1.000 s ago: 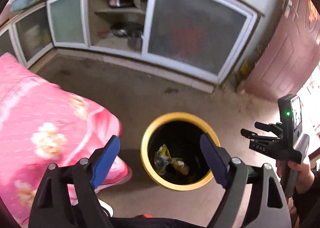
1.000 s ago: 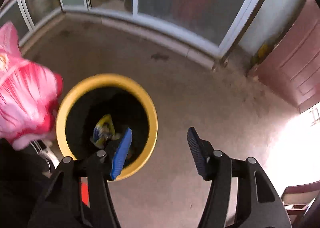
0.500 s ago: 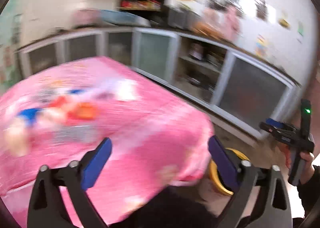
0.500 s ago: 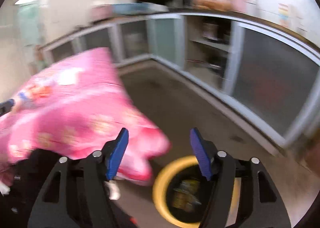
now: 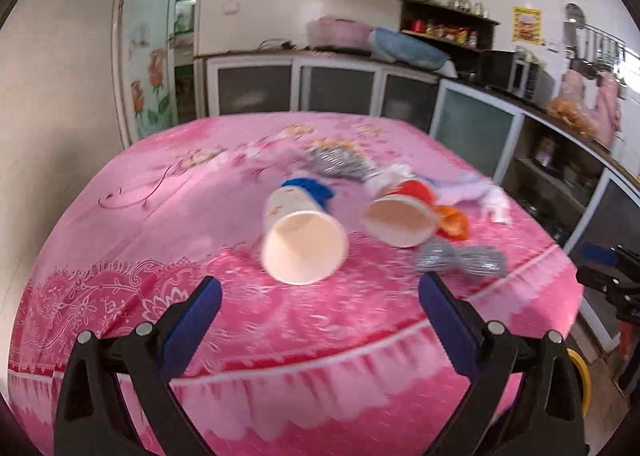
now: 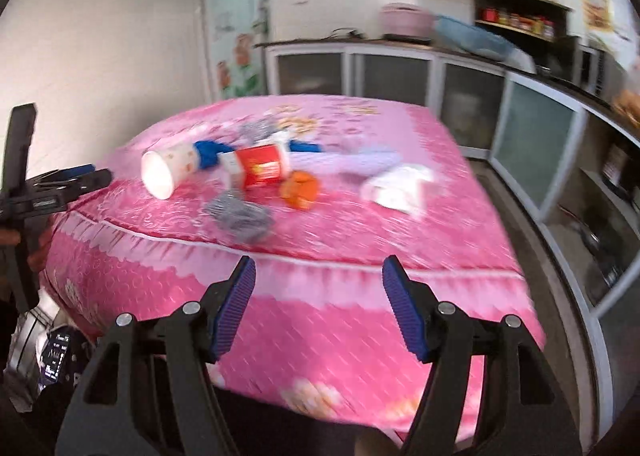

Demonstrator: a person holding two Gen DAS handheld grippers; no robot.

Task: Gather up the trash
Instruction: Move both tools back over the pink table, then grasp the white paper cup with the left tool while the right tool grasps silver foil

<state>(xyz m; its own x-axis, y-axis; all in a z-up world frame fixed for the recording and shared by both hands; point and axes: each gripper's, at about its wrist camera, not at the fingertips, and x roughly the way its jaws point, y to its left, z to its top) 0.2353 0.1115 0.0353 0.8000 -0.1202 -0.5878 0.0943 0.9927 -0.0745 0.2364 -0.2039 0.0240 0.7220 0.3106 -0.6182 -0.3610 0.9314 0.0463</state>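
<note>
The left gripper [image 5: 320, 306], jaws wide and empty, faces the tipped white paper cup [image 5: 302, 234] just ahead, mouth toward it. The right gripper [image 6: 318, 306], half-open and empty, is farther from that cup, so the left looks better placed.

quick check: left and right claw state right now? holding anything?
Left claw: open wide, empty, facing the paper cup on the table.
Right claw: open, empty, short of the trash.
</note>
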